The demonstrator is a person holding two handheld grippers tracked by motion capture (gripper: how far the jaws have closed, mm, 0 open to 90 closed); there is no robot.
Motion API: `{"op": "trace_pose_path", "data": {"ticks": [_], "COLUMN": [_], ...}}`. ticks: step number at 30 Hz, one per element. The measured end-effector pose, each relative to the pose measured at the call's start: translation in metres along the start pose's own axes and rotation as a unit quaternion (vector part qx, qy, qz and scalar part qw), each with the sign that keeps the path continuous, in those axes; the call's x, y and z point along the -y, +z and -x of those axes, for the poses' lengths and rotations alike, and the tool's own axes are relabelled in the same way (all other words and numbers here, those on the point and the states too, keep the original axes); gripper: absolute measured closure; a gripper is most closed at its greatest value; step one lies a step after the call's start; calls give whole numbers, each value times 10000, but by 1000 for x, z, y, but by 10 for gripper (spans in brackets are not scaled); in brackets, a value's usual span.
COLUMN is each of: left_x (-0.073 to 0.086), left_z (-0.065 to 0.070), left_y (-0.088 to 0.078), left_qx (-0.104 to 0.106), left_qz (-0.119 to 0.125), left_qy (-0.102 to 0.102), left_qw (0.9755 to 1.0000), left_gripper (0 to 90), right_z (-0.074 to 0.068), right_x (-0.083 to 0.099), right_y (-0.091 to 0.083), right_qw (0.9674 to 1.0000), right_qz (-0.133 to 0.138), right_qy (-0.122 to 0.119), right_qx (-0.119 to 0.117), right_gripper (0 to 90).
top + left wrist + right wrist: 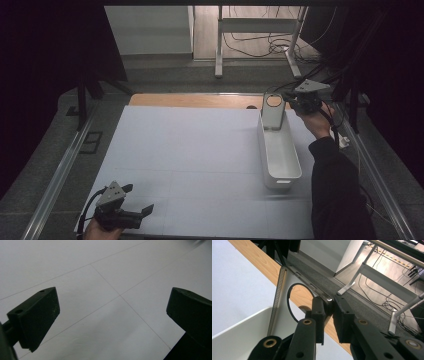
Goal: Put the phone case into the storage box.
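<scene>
We hold our right gripper (295, 104) above the far right corner of the table (200, 165), its jaws clamped on the top edge of a flat white plate with a round hole (273, 112). In the right gripper view the gripper (329, 312) pinches the plate's rim (284, 302) between its two black pads, with the ring-edged hole just to the left of the grip. The plate stands nearly upright, its lower end down inside the far end of a long white plastic bin (280, 150). Whether the plate touches the bin's floor we cannot tell. The bin lies lengthwise along the right edge of the table, running from the far right corner toward the near side, and its white wall (239, 335) shows below the plate in the right gripper view. Past the plate a strip of bare wooden tabletop (195, 100) runs along the far edge beyond the white sheet that covers the rest.

Our left gripper (136, 200) sits low at the near left corner of the table, well apart from the bin. Its jaws stand wide apart with nothing between them; in the left gripper view the gripper (112, 310) looks down on the bare white sheet (100, 272) and its thin seam lines.
</scene>
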State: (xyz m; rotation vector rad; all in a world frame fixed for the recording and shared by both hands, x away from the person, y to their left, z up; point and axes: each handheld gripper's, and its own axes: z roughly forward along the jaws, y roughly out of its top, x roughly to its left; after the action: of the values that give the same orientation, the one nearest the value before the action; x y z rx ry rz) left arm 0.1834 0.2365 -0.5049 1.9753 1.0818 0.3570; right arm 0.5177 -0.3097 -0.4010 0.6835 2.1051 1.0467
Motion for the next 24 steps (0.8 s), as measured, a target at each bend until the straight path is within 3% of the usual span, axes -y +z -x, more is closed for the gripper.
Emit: {"op": "trace_pose_path", "data": {"ticks": [10, 11, 15, 24], "left_x": [0, 0, 0, 0], "left_z": [0, 0, 0, 0], "left_y": [0, 0, 0, 0], "left_qx": [-3, -6, -7, -5], "left_qz": [-8, -10, -5, -6], "left_qy": [0, 1, 0, 3], "left_qw": [10000, 10000, 10000, 10000], "left_gripper": [0, 0, 0, 0], "right_z": [1, 1, 0, 0], "right_x": [7, 7, 7, 8], "right_y": [3, 4, 4, 4], "right_qw": [10000, 9999, 9998, 9989], "right_qz": [10, -39, -46, -206], "right_qy": [52, 13, 68, 337], "right_qx": [22, 134, 160, 269], "right_gripper": [765, 757, 725, 561]}}
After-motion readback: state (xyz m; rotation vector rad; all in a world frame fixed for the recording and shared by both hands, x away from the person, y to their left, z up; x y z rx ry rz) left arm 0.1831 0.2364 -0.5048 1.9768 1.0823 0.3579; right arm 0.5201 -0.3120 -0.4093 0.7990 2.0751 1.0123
